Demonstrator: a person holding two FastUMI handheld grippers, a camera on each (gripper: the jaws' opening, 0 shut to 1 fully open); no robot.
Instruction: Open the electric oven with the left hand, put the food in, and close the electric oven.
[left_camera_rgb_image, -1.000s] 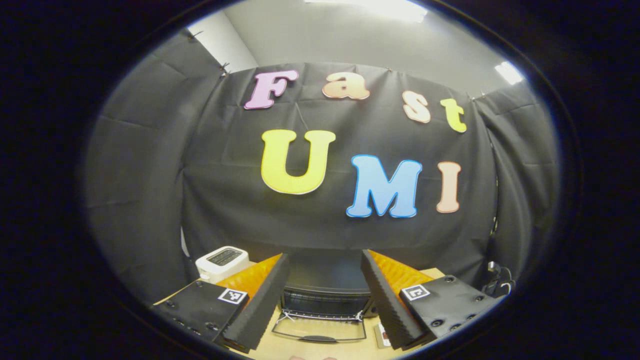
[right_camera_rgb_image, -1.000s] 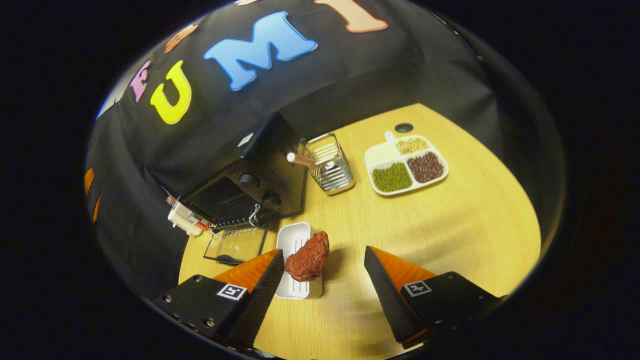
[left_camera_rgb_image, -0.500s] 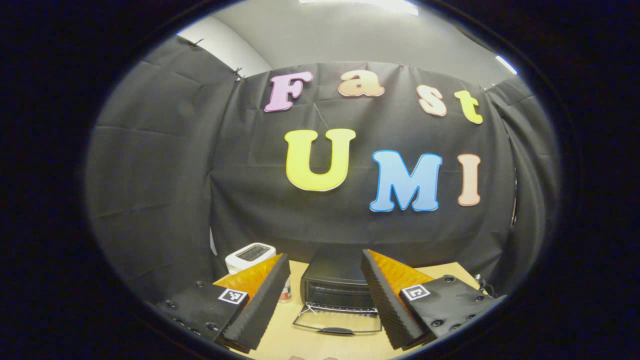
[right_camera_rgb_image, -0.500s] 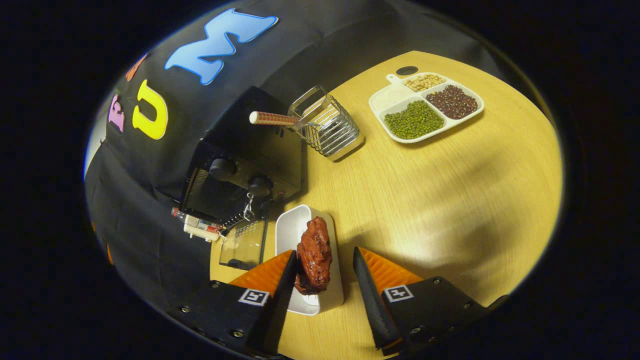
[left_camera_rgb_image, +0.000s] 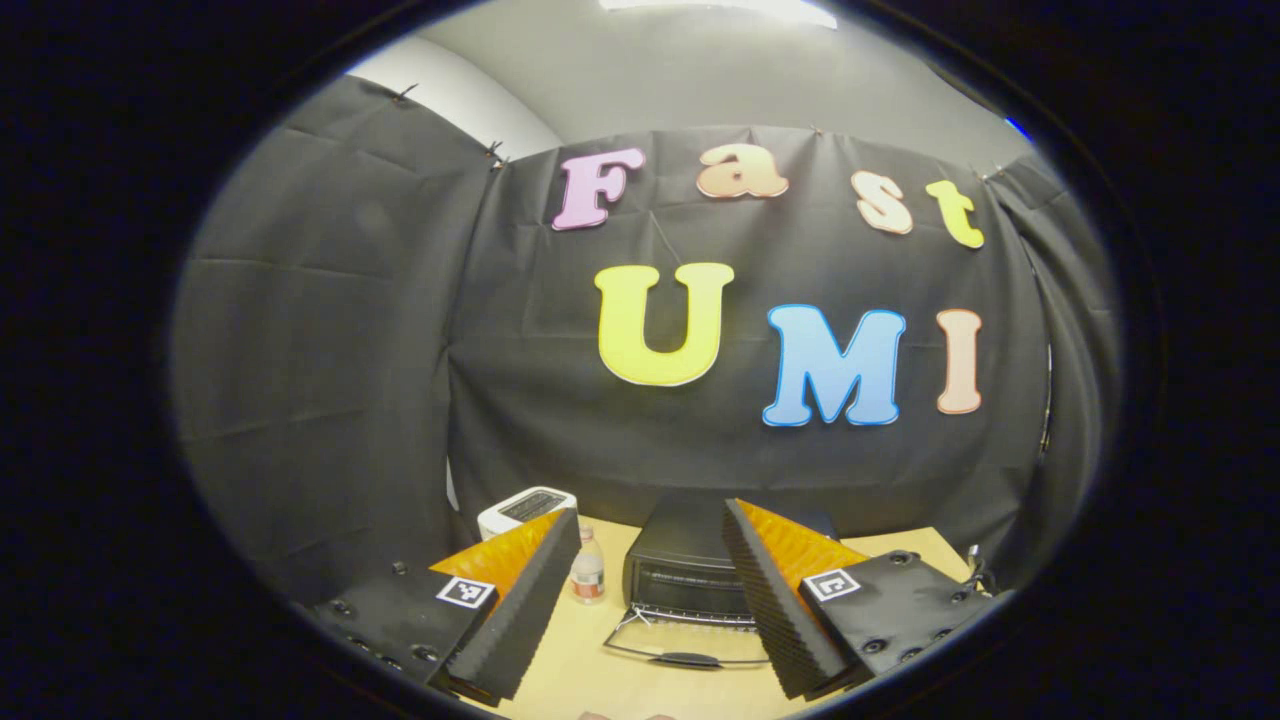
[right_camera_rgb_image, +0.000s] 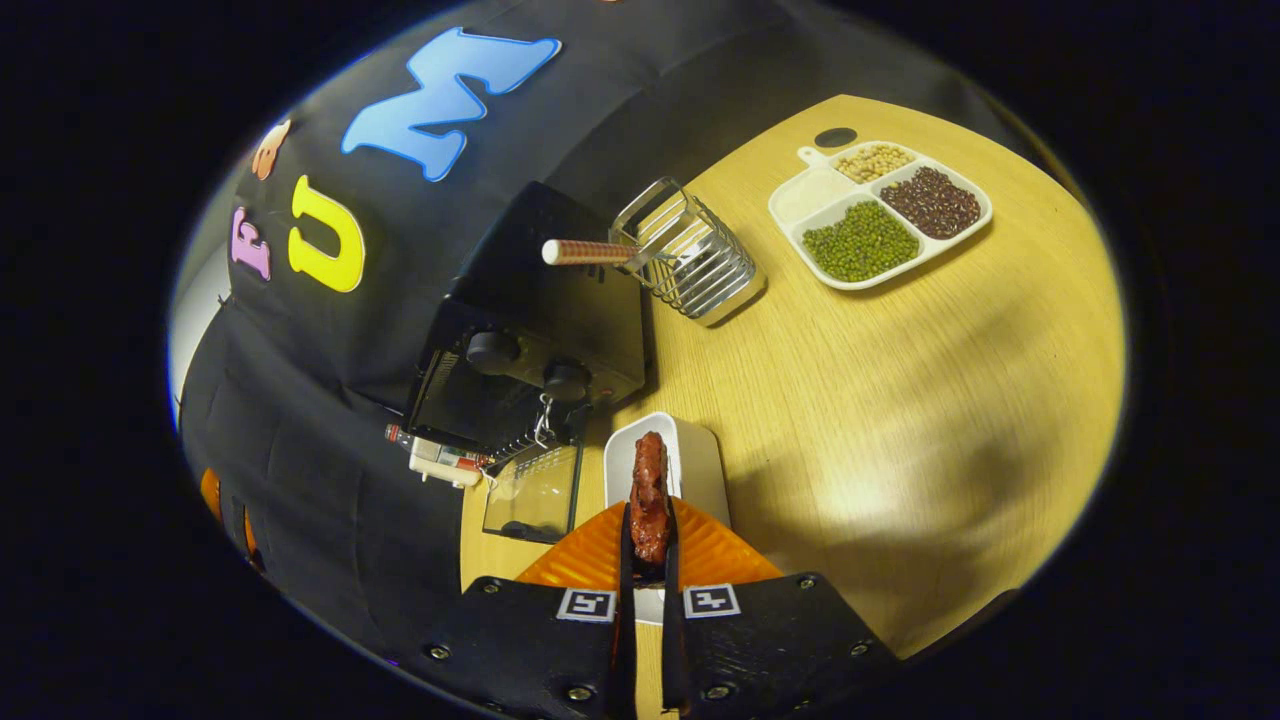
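Two steps remain: loading and closing. Oven stands open on the counter, door flat. Right gripper, fingers pinched nearly together, clamps the food, a glossy reddish-brown lump, over its white tray. Left gripper hangs back, fingers wide, empty.

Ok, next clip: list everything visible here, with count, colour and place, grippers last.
Black electric oven: one, table's back, glass door dropped open.
Reddish-brown meat piece: one, over the white rectangular dish.
Wire metal holder: one, silver, right of oven, holding a striped-handled utensil.
White divided tray: one, far right; green, dark red, tan beans.
White toaster: one, left of oven.
Small clear bottle: one, between toaster and oven.
Left gripper: open, facing oven.
Right gripper: shut on the meat.
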